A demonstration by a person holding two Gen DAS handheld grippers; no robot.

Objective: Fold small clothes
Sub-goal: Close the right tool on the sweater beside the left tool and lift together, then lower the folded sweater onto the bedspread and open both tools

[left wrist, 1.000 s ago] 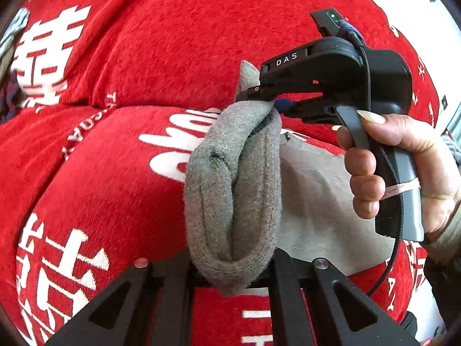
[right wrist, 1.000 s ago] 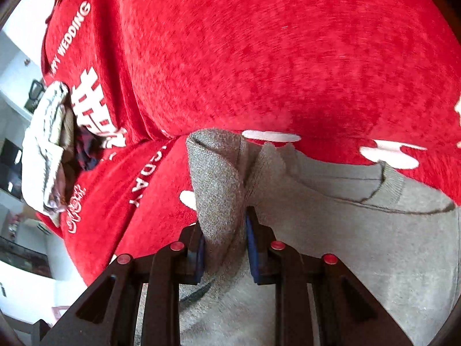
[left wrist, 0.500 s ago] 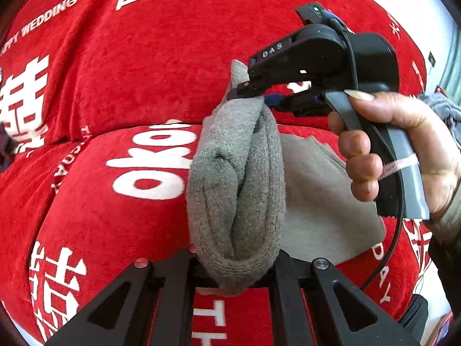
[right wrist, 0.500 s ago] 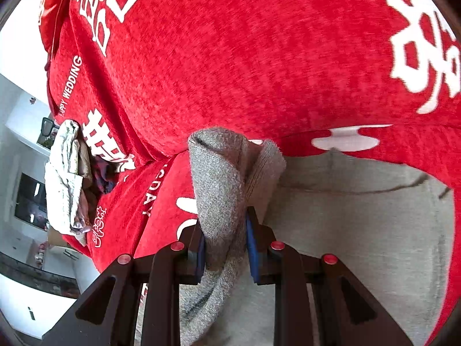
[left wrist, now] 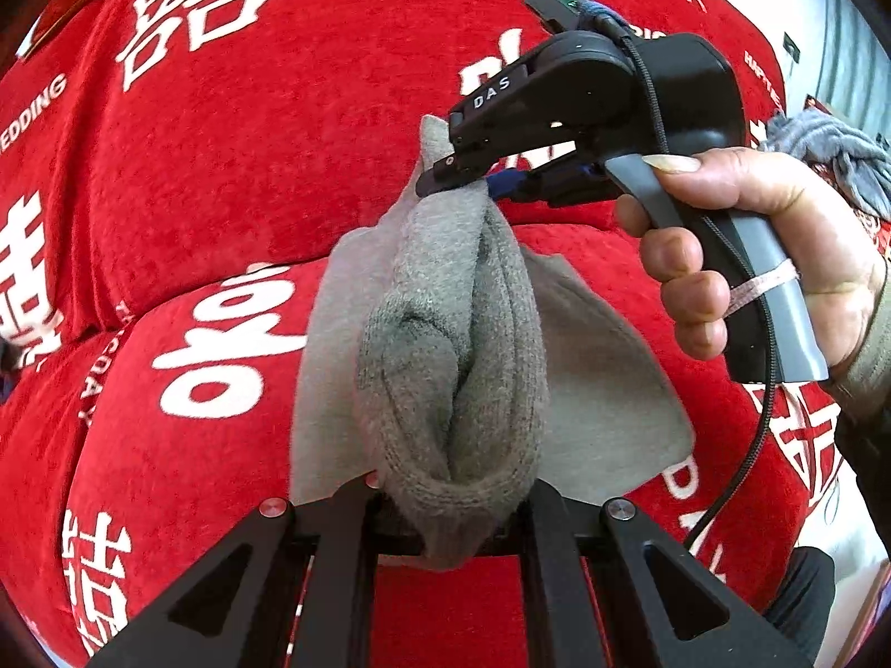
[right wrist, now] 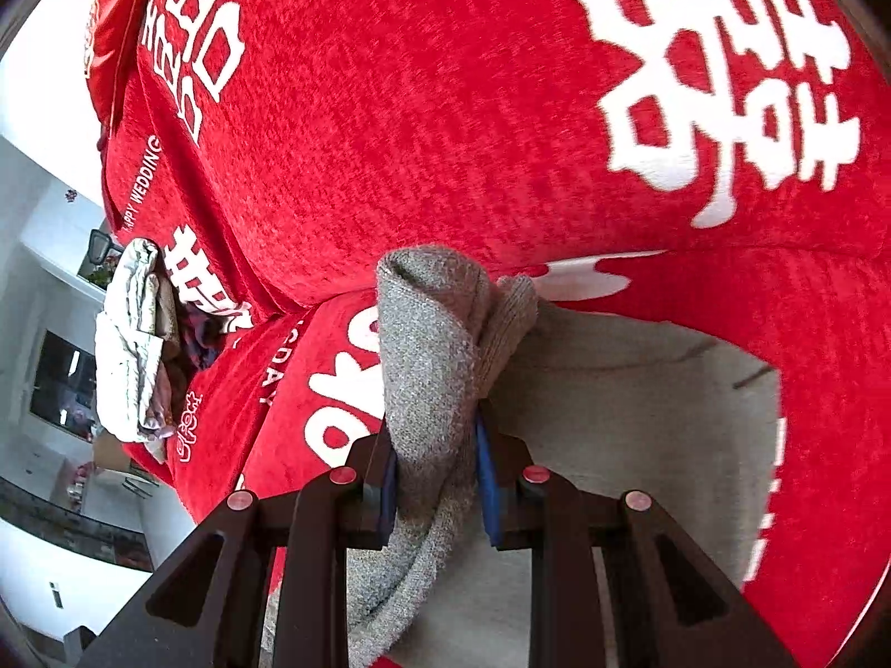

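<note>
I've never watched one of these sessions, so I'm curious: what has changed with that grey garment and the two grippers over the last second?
The grey garment has been carried along the red sofa cover: the white lettering slides past and more flat grey cloth now trails beneath the bunched fold. Nothing was grabbed or released. The left gripper and right gripper stay clamped on opposite ends of the fold, and the clothes pile is unmoved.
</note>
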